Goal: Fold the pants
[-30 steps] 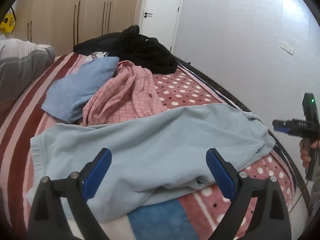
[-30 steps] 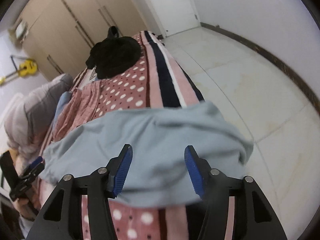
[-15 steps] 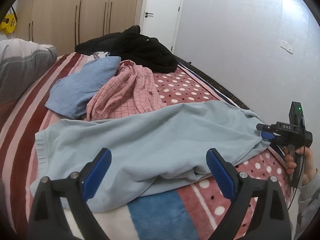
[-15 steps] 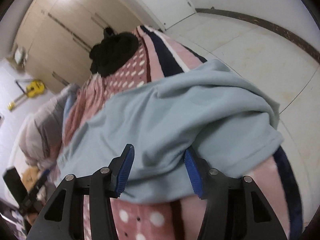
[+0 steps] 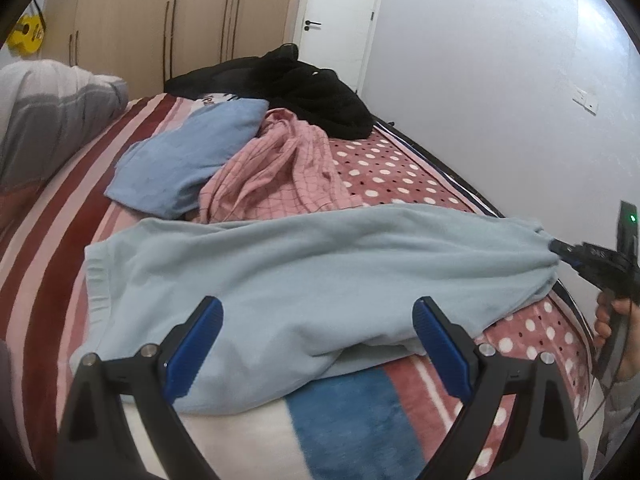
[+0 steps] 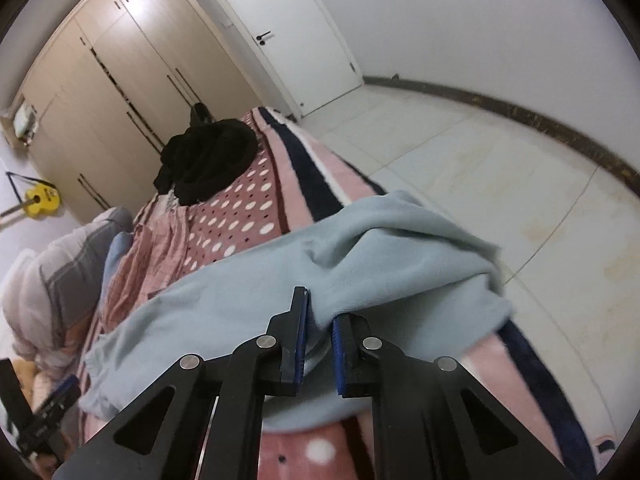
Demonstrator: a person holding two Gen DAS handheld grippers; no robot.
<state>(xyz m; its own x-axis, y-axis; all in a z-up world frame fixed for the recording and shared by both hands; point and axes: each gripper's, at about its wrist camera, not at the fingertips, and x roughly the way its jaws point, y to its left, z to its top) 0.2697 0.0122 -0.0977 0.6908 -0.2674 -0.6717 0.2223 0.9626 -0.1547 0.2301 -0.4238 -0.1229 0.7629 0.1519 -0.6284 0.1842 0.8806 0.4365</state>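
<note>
We're barely started: light-blue pants (image 5: 320, 276) lie unfolded across the bed (image 5: 360, 412), right gripper (image 6: 318, 322) clamped on one end, left gripper (image 5: 316, 344) wide open, every fold left.

My bed (image 5: 60, 216) wears a striped and dotted pink blanket (image 5: 384, 168). On it lie light blue pants (image 5: 304, 264) across the near end, a pink checked garment (image 5: 280, 172), a blue garment (image 5: 188, 156), black clothes (image 5: 304, 92) and a grey quilt (image 5: 44, 116).
</note>
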